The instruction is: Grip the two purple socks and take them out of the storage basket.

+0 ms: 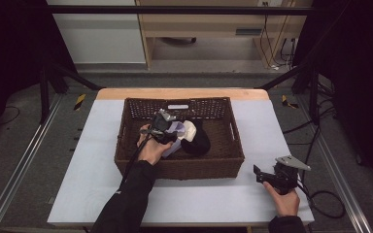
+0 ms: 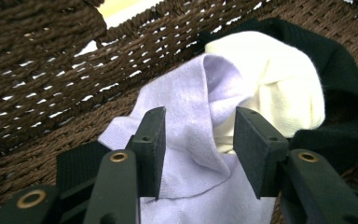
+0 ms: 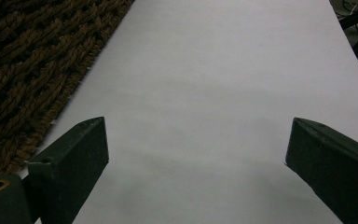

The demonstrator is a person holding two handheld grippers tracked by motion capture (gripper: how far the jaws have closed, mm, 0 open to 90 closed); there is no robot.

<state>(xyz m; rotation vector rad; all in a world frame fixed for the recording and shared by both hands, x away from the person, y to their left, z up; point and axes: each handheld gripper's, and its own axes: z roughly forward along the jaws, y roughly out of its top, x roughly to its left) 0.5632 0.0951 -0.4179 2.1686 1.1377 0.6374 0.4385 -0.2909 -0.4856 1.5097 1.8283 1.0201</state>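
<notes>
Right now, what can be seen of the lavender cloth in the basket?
The lavender cloth is a soft, knit-looking piece, pale purple, crumpled into folds with a raised ridge. It lies inside the brown wicker basket, near its left-middle, pressed against a cream cloth that rests beside a black cloth. The left gripper straddles the ridge, jaws open either side; contact with the pads cannot be told.

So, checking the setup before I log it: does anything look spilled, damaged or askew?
Nothing stands out. The lavender cloth, cream cloth and black cloth lie bunched inside the wicker basket, which sits square on the table.
</notes>
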